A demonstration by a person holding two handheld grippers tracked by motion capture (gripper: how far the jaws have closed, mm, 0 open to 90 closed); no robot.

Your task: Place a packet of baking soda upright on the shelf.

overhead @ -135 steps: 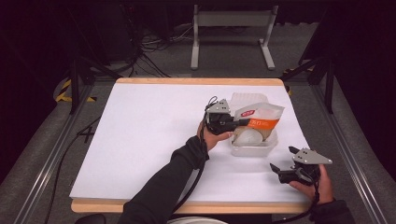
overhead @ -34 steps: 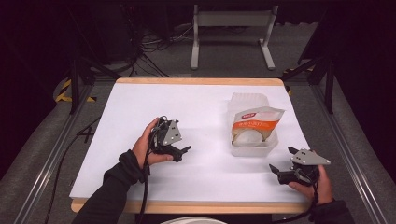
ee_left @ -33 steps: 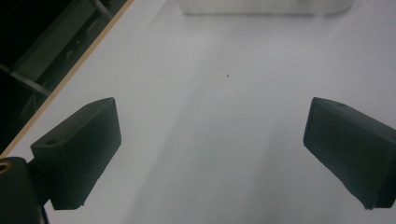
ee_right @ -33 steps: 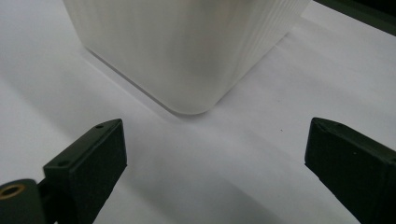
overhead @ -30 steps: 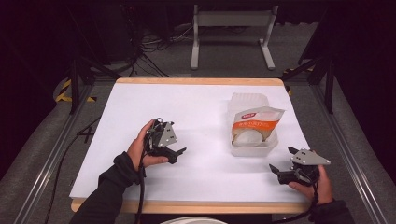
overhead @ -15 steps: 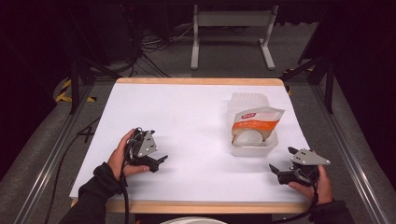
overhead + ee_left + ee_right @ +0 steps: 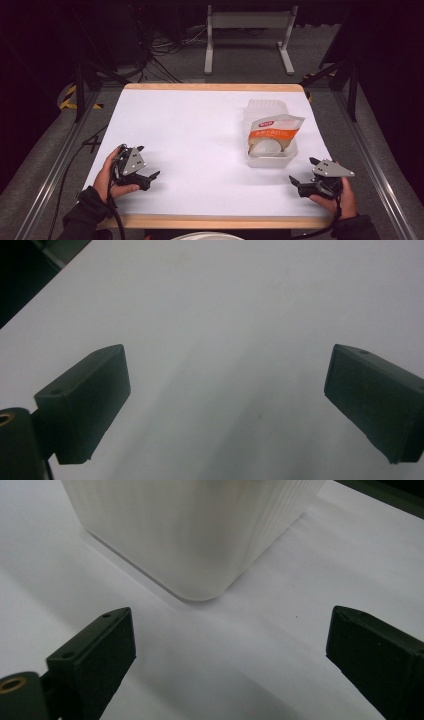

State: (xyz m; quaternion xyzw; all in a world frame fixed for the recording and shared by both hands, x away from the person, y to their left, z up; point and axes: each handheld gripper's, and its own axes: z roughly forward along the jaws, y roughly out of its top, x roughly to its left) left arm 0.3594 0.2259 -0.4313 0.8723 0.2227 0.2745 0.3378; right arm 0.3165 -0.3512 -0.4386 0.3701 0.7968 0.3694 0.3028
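White bench [image 7: 200, 130] carries a tub [image 7: 269, 159] holding a pouch [image 7: 272, 131]. Left tool [image 7: 145, 176] and right tool [image 7: 300, 181] rest released, both empty. Judged step: packing complete; next, hold clear.

Left gripper pulled back from container to near-left of table

Left gripper [image 7: 147, 172] was at the container [image 7: 270, 131] by the pouch [image 7: 274, 131], now near the table's [image 7: 200, 120] near-left edge, jaws apart, empty.
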